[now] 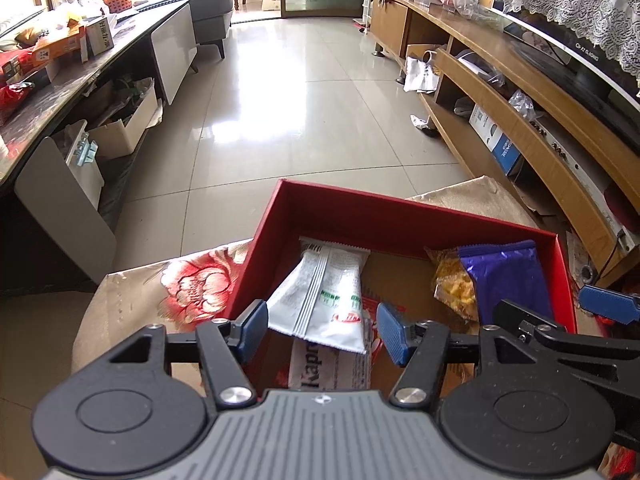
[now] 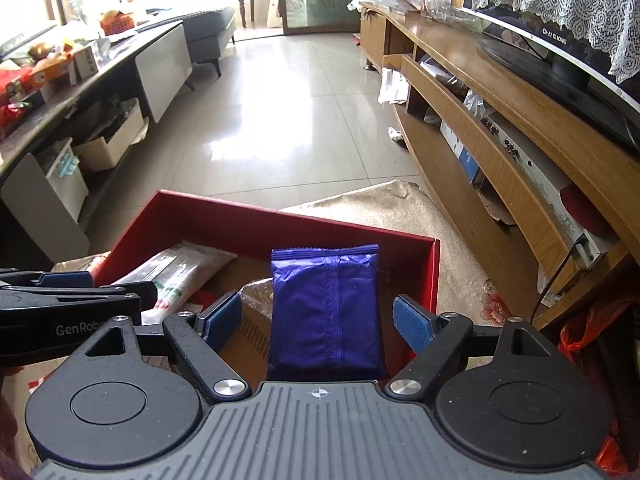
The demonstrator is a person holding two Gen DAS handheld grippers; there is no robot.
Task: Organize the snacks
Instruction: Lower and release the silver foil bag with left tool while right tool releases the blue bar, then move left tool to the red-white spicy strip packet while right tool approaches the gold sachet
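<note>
Home living room: sofa, television on wooden cabinet.

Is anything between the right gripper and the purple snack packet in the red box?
Nothing visible does. The purple packet lies in the red box directly between the right gripper's open pads, which do not press on it. The white packet and the left gripper sit off to its left side.

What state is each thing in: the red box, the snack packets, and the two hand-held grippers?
Red box: open, no lid on it.
White packet: sealed, lying slanted in the box.
Purple packet: sealed, inside the box.
Left hand-held gripper: open, pads clear of the white packet.
Right hand-held gripper: open, gripping nothing.
</note>
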